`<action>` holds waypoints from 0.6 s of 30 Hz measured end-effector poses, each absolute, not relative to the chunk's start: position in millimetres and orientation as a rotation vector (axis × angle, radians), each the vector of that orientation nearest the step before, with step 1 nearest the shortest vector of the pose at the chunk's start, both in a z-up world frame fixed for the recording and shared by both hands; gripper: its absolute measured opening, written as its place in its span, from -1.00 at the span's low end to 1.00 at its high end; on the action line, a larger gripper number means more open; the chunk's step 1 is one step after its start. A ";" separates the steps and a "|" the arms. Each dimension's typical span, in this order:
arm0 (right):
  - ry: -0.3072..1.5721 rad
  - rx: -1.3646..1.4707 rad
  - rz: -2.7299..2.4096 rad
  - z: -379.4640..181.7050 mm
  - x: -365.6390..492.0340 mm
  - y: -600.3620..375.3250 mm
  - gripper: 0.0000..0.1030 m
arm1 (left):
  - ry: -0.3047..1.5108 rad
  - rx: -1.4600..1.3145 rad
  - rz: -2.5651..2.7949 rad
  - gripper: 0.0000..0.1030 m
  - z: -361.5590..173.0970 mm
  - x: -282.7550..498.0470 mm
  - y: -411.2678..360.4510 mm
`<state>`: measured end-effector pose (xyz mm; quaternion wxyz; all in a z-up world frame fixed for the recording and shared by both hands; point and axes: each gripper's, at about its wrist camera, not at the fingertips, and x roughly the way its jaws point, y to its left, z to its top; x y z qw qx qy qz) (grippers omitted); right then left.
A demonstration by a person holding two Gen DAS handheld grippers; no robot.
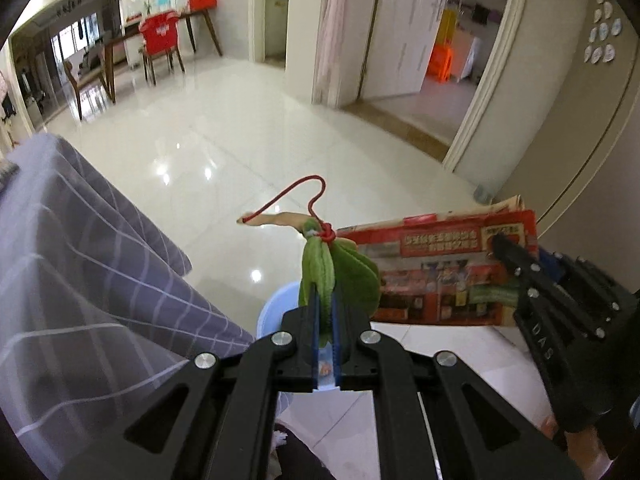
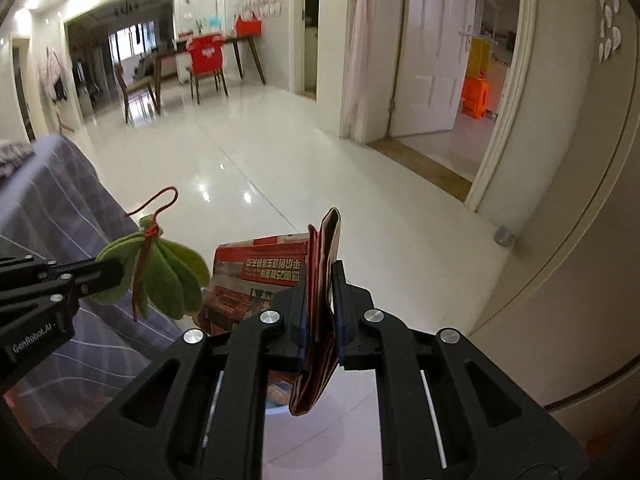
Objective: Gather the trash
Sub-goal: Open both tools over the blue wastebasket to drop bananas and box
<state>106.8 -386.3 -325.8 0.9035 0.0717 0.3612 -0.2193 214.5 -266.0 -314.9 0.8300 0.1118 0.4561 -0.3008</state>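
**Both pieces of trash clamped and carried above a pale blue bin**

We find two items of trash in hand. The green felt ornament (image 1: 338, 276), a bunch of leaf-shaped pieces tied with a red cord (image 1: 292, 194), is pinched by its lower edge in the left hand-held gripper (image 1: 325, 312), whose jaws are drawn tight together on the felt. The cord loop stands free above the knot, so we judge the grip was taken on the body to keep the loose end clear of the jaws.

The red printed leaflet (image 2: 320, 280), folded, stands edge-on between the jaws of the right hand-held gripper (image 2: 323, 300), which is clamped on the fold. The rest of the sheet fans out leftward toward the ornament. Holding at the fold keeps the layers together as one piece, in our judgement.

The two items hang close beside each other, not visibly touching. Below the ornament, the left wrist view shows part of the rim of a pale blue bin (image 1: 276, 304) on the white tiled floor (image 1: 248, 128). Both grippers point downward over it, which we read as positioning for release. A grey striped bedspread (image 1: 80, 248) lies just beside the bin, left of the ornament; a drop made too far left could land there.
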 end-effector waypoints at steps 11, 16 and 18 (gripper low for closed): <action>0.842 0.196 -0.397 -386.1 138.5 -392.2 0.26 | 1.068 0.268 -0.620 -0.91 -365.1 236.6 -272.5; 0.795 0.266 -0.378 -377.4 124.3 -395.7 0.33 | 1.080 0.269 -0.626 -0.90 -372.8 236.4 -279.8; 0.783 0.277 -0.373 -375.0 119.8 -394.2 0.39 | 1.084 0.271 -0.633 -0.90 -373.6 235.0 -282.5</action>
